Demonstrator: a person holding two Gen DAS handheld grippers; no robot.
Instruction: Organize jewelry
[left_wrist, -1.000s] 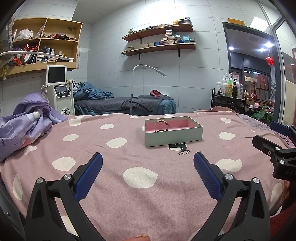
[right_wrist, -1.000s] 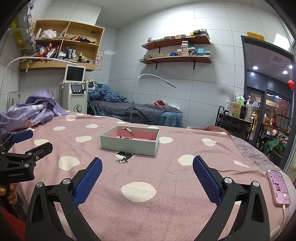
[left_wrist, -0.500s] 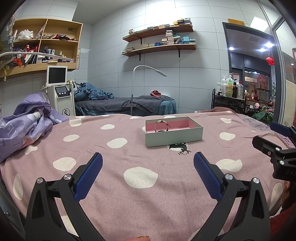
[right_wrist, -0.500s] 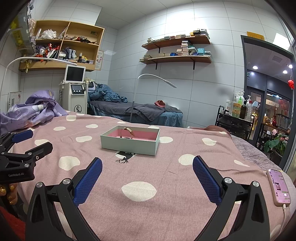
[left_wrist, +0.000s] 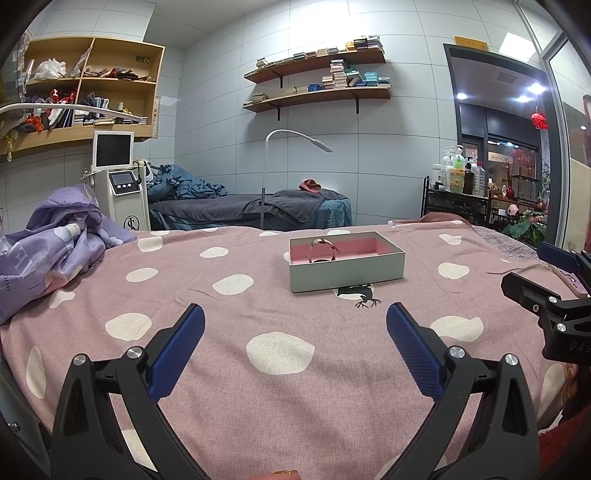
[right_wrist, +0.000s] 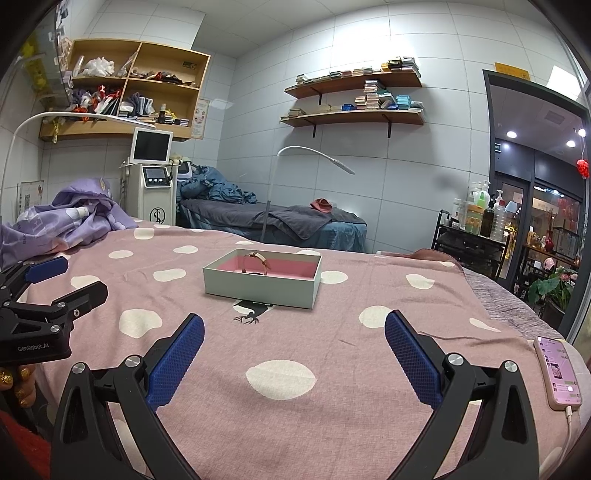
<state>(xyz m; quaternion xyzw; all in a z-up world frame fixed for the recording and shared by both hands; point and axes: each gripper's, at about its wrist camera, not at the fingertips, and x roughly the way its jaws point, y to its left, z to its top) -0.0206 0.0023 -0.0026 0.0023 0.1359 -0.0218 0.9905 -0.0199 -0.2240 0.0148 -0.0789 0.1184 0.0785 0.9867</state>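
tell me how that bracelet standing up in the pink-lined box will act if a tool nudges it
The bracelet stands on edge as a thin hoop, so a nudge would probably tip it flat or roll it along the pink lining. It looks slim and light, likely sliding before the grey box shifts. The box sits on a soft dotted blanket, so a harder push may drag it unevenly.

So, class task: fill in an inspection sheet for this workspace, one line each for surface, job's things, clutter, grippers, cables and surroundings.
Surface: pink polka-dot bedspread covering the bed.
Job's things: open pale-green jewelry box with pink lining; a bracelet stands inside.
Clutter: pink smartphone at the right edge; crumpled purple blanket on the left.
Grippers: left hand-held gripper and right hand-held gripper both open, empty.
Cables: white charging cable plugged into the smartphone.
Surroundings: treatment bed, wall shelves, beauty machine.
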